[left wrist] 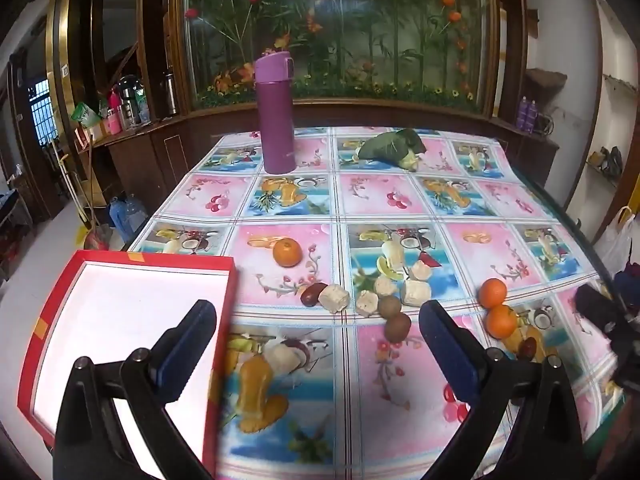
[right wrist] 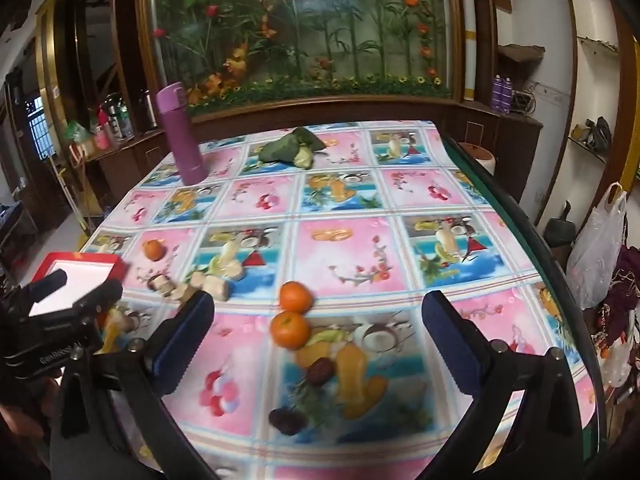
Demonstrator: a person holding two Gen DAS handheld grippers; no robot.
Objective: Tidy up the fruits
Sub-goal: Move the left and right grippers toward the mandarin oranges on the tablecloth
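My left gripper [left wrist: 316, 322] is wide open and holds nothing. My right gripper [right wrist: 318, 314] is wide open too, with nothing in its grip. Both hang over a table [left wrist: 400, 200] with a bright cloth full of fruit pictures. In the left view, a red box [left wrist: 120, 320] with a white inside sits at the lower left, and my left finger [left wrist: 188, 340] is in front of it. The box has no fruit in it that I can see. One orange [left wrist: 287, 252] lies alone near the middle, just right of the box. Two more oranges [left wrist: 496, 308] touch each other at the right, past my other finger. In the middle lie pale chunks [left wrist: 400, 284], a dark red date [left wrist: 310, 294] and two brown round fruits [left wrist: 394, 316], all close together. A purple bottle [left wrist: 276, 116] stands upright at the far side, in the upper middle. A green leafy lump [left wrist: 394, 146] lies to its right. In the right view, the two oranges [right wrist: 292, 312] sit between my fingers, in the middle of the frame. A date [right wrist: 320, 370] lies just below them, and a darker one [right wrist: 286, 420] lower still. The box [right wrist: 80, 266] shows at the left edge, and the bottle [right wrist: 180, 140] at the upper left.
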